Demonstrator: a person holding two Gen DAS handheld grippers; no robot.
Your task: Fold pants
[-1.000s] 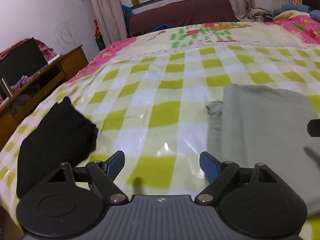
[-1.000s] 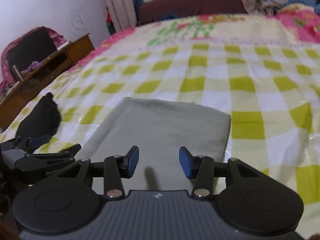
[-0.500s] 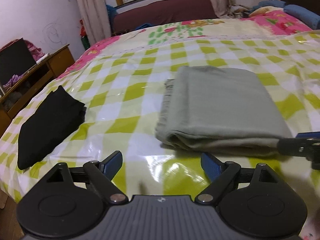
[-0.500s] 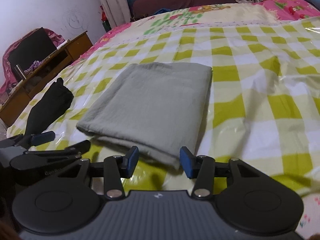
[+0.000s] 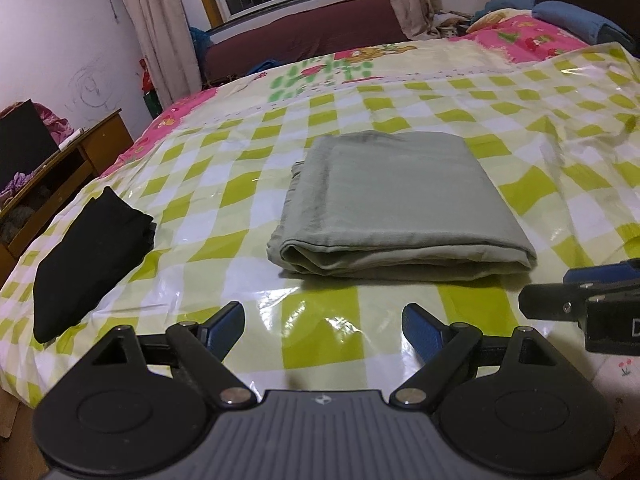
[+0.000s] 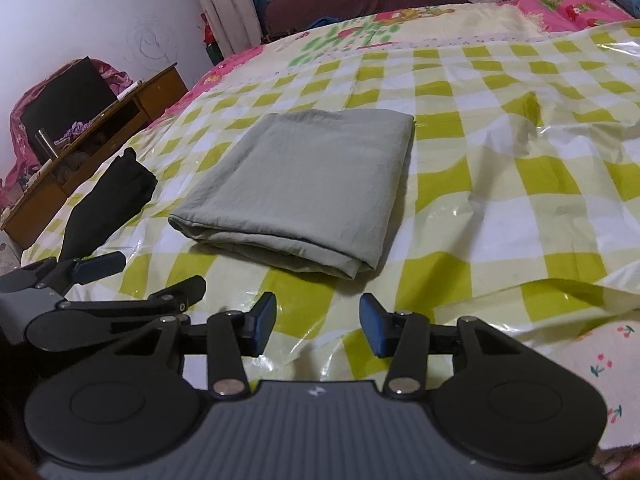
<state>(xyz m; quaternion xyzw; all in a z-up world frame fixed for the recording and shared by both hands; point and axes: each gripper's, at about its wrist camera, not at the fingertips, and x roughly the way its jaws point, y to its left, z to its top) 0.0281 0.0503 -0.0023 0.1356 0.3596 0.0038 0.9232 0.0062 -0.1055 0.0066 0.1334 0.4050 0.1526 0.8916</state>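
Note:
Grey-green pants (image 5: 396,204) lie folded into a flat rectangle on the bed's green-checked plastic cover (image 5: 240,184); they also show in the right wrist view (image 6: 308,184). My left gripper (image 5: 323,326) is open and empty, held back from the fold's near edge. My right gripper (image 6: 318,326) is open and empty, also short of the pants, near the bed's front edge. The right gripper's fingers (image 5: 576,292) show at the right of the left wrist view; the left gripper (image 6: 100,276) shows at the left of the right wrist view.
A folded black garment (image 5: 88,256) lies at the bed's left edge, also in the right wrist view (image 6: 108,208). A wooden desk (image 5: 60,184) stands left of the bed. Pink bedding and blue pillows (image 5: 568,20) lie at the far right, a window behind.
Both grippers have drawn back from the folded pants toward the bed's front edge and risen. The pants lie still and now show whole in both views.

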